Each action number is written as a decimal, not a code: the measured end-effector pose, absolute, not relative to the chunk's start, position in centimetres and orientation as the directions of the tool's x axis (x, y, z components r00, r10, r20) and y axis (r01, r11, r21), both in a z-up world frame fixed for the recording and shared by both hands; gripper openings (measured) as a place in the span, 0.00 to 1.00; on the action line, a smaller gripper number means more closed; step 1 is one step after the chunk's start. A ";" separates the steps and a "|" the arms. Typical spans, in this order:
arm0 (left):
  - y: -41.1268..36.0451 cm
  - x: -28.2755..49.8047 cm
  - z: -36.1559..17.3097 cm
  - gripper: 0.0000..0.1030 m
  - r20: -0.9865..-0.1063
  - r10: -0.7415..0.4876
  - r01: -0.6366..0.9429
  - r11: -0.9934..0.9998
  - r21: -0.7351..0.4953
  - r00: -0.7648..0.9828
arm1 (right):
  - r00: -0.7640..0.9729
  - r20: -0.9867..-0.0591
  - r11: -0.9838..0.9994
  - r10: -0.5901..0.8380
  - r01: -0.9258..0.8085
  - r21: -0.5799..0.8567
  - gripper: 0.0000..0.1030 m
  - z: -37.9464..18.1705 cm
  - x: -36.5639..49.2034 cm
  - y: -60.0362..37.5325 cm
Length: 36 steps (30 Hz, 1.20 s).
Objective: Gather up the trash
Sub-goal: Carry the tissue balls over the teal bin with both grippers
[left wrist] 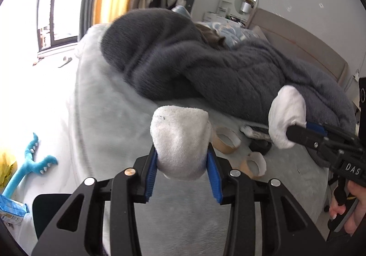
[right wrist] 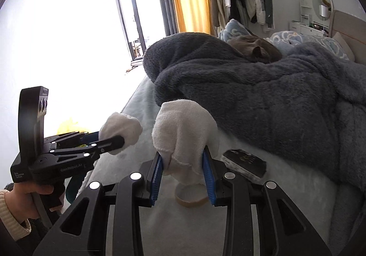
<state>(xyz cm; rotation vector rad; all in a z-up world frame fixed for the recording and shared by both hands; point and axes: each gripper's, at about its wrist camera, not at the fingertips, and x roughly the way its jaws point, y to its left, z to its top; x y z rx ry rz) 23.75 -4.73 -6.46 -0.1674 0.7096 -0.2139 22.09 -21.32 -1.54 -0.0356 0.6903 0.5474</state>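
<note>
My left gripper (left wrist: 183, 155) is shut on a white balled sock (left wrist: 180, 139), held just above the pale bed cover (left wrist: 109, 107). My right gripper (right wrist: 183, 153) is shut on a second white sock (right wrist: 183, 130), which bulges out above its blue pads. In the left wrist view the right gripper (left wrist: 297, 129) with its sock (left wrist: 286, 116) reaches in from the right. The right wrist view has the left gripper (right wrist: 112, 138) and its sock (right wrist: 122, 129) at the left, with a person's hand (right wrist: 34, 189) on the handle.
Two tape rolls (left wrist: 226, 140) (left wrist: 254, 164) and a dark flat device (right wrist: 244, 164) lie on the bed cover. A thick grey blanket (left wrist: 205, 61) is heaped behind, with a grey cat (right wrist: 254, 49) on it. A blue plush toy (left wrist: 29, 164) lies on the floor at the left.
</note>
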 end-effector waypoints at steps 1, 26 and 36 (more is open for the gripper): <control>-4.2 23.6 -6.3 0.41 -0.623 -0.243 0.127 0.966 -0.224 0.744 | 0.634 -0.613 0.856 0.471 -0.496 0.146 0.32 -1.5 22.1 -20.9; 8.3 20.5 -10.5 0.42 -0.790 -0.088 -0.086 0.981 -0.176 0.606 | 0.525 -0.604 0.737 0.599 -0.656 0.161 0.32 -1.4 22.1 -6.2; 12.6 19.0 -12.9 0.42 -0.845 -0.055 -0.141 0.978 -0.153 0.532 | 0.461 -0.625 0.682 0.630 -0.713 0.163 0.32 -2.5 21.7 -0.7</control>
